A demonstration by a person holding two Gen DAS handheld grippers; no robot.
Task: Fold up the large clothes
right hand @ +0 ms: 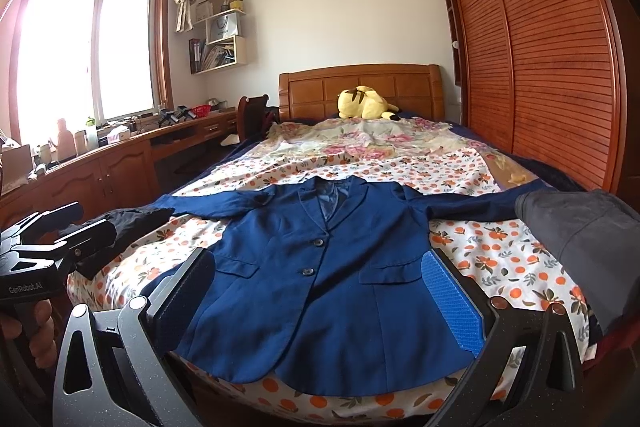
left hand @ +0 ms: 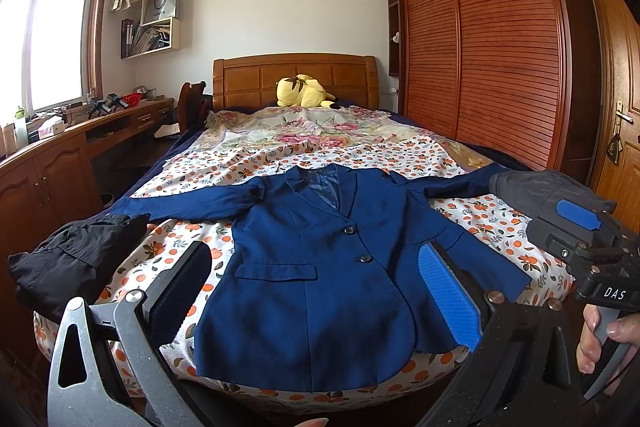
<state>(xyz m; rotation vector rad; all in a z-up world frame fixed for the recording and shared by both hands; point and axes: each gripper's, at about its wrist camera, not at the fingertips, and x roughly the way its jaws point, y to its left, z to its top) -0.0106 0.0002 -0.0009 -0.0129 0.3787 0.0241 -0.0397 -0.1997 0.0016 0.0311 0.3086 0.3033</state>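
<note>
A dark blue blazer point(left hand: 320, 267) point(right hand: 320, 267) lies flat and face up on the bed, buttoned, with both sleeves spread out to the sides. My left gripper point(left hand: 316, 295) hovers open over its lower hem, one finger on each side of the body and nothing between them. It also shows at the left edge of the right wrist view as the left gripper point(right hand: 76, 227), near the left sleeve. My right gripper point(right hand: 320, 301) is open too, above the hem and holding nothing. In the left wrist view the right gripper point(left hand: 560, 227) hangs beside the right sleeve.
A black garment point(left hand: 72, 259) point(right hand: 132, 223) lies at the bed's left edge and a grey garment point(left hand: 540, 191) point(right hand: 580, 247) at its right edge. A yellow plush toy point(left hand: 300, 91) sits by the headboard. A wooden wardrobe point(left hand: 500, 47) flanks the right, a desk point(left hand: 80, 147) the left.
</note>
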